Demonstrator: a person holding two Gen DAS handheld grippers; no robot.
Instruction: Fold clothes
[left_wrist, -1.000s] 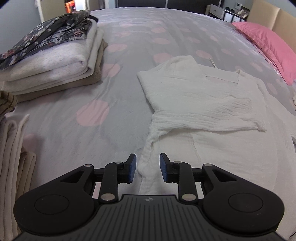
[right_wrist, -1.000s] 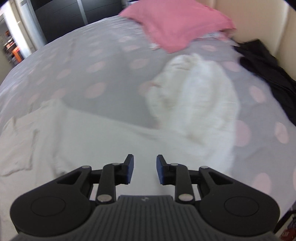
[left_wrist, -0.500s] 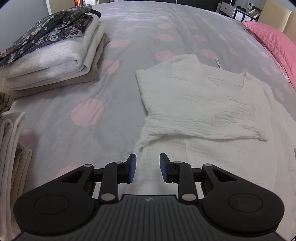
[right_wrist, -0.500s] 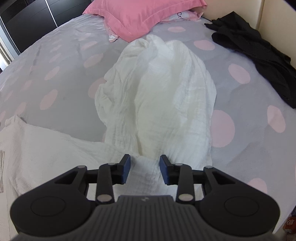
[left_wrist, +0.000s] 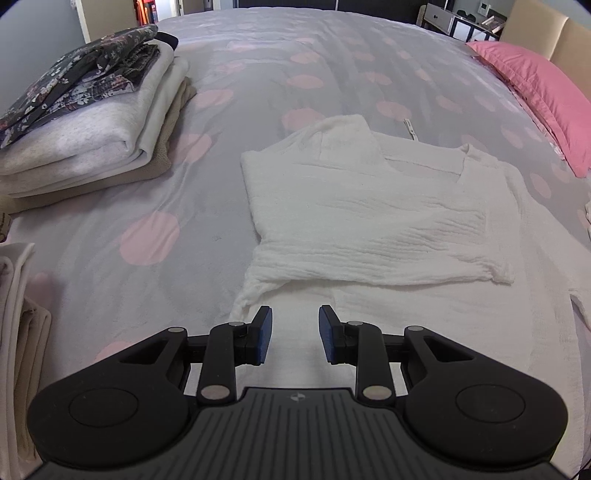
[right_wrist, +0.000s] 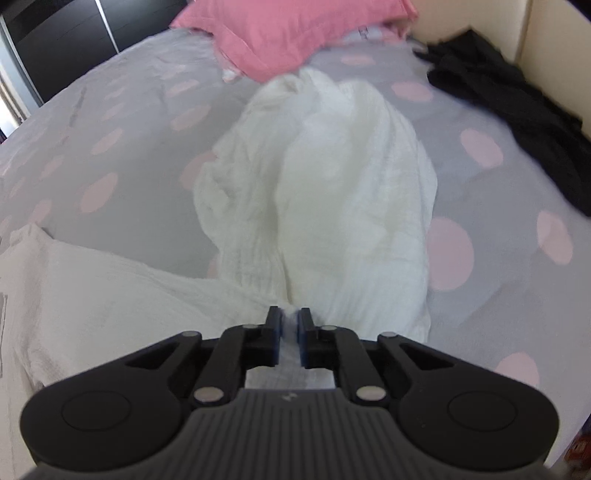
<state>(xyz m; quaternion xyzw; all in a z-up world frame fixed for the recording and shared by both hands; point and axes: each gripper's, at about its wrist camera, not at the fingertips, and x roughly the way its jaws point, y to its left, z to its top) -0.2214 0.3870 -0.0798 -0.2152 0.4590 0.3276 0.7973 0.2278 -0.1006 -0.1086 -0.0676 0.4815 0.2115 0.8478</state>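
A white crinkled top lies flat on the spotted bed cover, its left sleeve folded across the chest. My left gripper hovers open over the top's lower left part, nothing between its blue pads. In the right wrist view the top's other sleeve lies bunched and stretched out toward the pink pillow. My right gripper is low on that sleeve near the shoulder; its jaws are closing, and a ridge of white cloth is pinched between the pads.
A stack of folded clothes with a dark floral piece on top sits at the far left. More folded pale cloth lies at the left edge. A black garment lies by the beige headboard, right of the sleeve.
My right gripper dropped onto the bunched sleeve, and its jaws narrowed from wide apart to pinching the cloth. The left gripper drew back a little over the top and stayed open.
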